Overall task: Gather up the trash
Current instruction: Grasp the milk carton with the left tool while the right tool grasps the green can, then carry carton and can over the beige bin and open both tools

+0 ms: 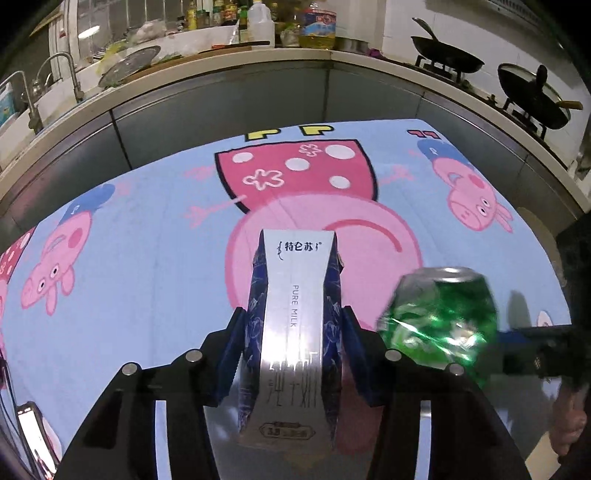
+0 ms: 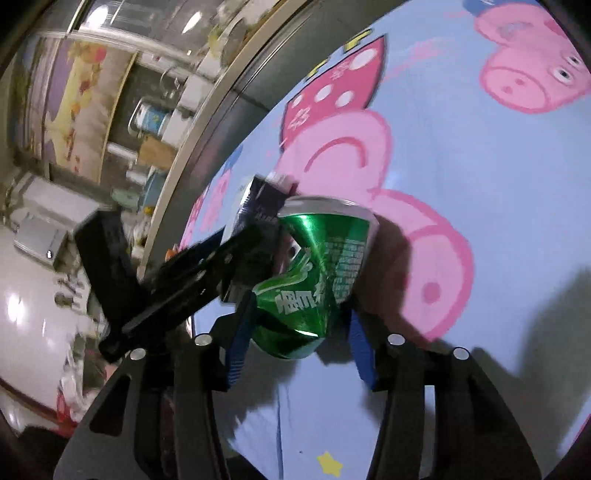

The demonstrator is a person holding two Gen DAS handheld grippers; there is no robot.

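My left gripper (image 1: 291,325) is shut on a white and blue pure-milk carton (image 1: 291,332), pinched at its sides and held above the cartoon-pig cloth (image 1: 147,229). My right gripper (image 2: 299,314) is shut on a crushed green soda can (image 2: 314,273), also lifted over the cloth (image 2: 480,155). The can (image 1: 439,317) shows to the right of the carton in the left wrist view. In the right wrist view the left gripper (image 2: 236,243) and the carton's end (image 2: 258,206) sit just left of the can, close to it.
A kitchen counter (image 1: 207,74) runs behind the cloth, with a sink tap (image 1: 70,70), bottles (image 1: 258,22) and two dark pans (image 1: 447,55) on a stove at the right. A phone (image 1: 33,435) lies at the lower left edge.
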